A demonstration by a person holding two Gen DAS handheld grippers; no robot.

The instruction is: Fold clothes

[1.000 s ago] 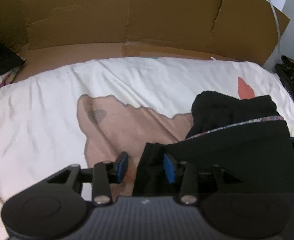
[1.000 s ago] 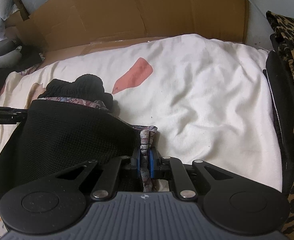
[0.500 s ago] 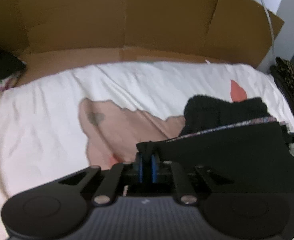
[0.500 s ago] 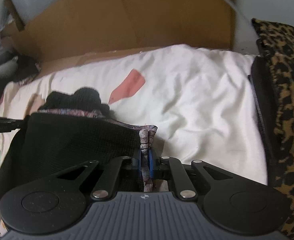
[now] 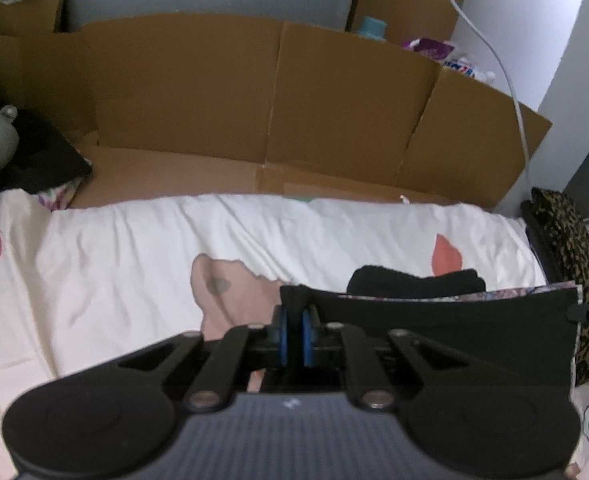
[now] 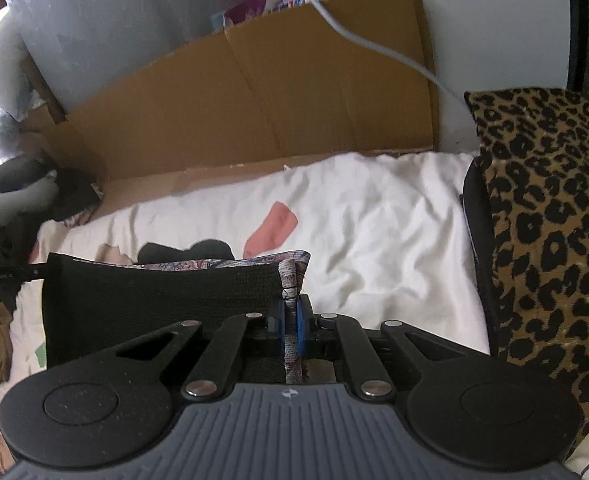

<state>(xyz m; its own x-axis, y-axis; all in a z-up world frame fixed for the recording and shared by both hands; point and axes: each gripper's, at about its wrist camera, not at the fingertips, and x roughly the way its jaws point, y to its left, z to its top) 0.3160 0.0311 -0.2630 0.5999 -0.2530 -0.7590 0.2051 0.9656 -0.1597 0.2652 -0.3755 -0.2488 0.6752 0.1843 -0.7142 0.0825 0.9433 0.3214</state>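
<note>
A black knit garment (image 5: 454,332) with a patterned lining hangs stretched between my two grippers above the white bed sheet (image 5: 134,248). My left gripper (image 5: 294,320) is shut on the garment's left top corner. In the right wrist view my right gripper (image 6: 290,320) is shut on the other top corner, where the patterned lining (image 6: 292,276) sticks up between the blue pads. The garment (image 6: 154,300) spreads flat to the left there, and the left gripper's tip (image 6: 10,274) shows at its far corner. A bunched black part (image 5: 410,278) rests on the sheet behind the taut edge.
Brown cardboard panels (image 5: 278,100) stand along the far side of the bed. A leopard-print cushion (image 6: 546,208) lies at the right edge. A grey neck pillow (image 6: 10,196) and dark items sit at the far left. A white cable (image 5: 498,60) hangs near the wall.
My left gripper closed on the garment's corner, then both grippers rose, lifting the garment's top edge taut off the sheet. More of the wall and boxes behind has come into view.
</note>
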